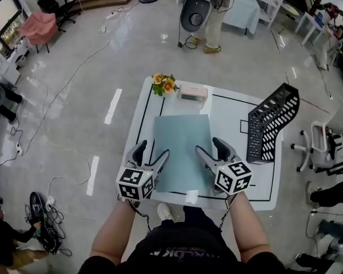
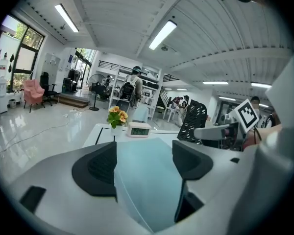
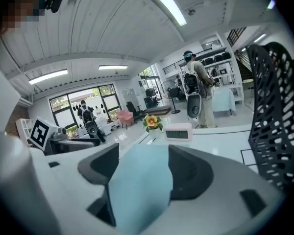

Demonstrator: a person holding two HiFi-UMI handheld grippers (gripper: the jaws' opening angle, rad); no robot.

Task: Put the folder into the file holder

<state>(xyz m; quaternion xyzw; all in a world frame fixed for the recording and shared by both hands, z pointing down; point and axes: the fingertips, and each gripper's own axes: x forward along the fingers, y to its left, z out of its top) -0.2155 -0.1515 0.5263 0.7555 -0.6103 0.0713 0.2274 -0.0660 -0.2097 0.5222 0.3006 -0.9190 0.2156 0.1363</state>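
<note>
White tabletop [image 1: 228, 110], black lines marked on it. Far edge: small pot of yellow-orange flowers [image 1: 164, 84], digital clock [image 1: 192, 92] just beside it on the right. Floor: white tape strips [image 1: 112, 105], cable tangle [image 1: 50, 238] lower left next to a crouched person [image 1: 3, 233]. Pink armchair [image 1: 39, 27] far left. Another person [image 1: 213, 28] stands beyond the tabletop.

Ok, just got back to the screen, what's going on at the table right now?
A person holds a claw in each hand at the near edge of the pale blue folder, which lies flat on the white table. The left claw and right claw are both open, neither gripping it. The black mesh file holder stands to the right, apart from the folder.
</note>
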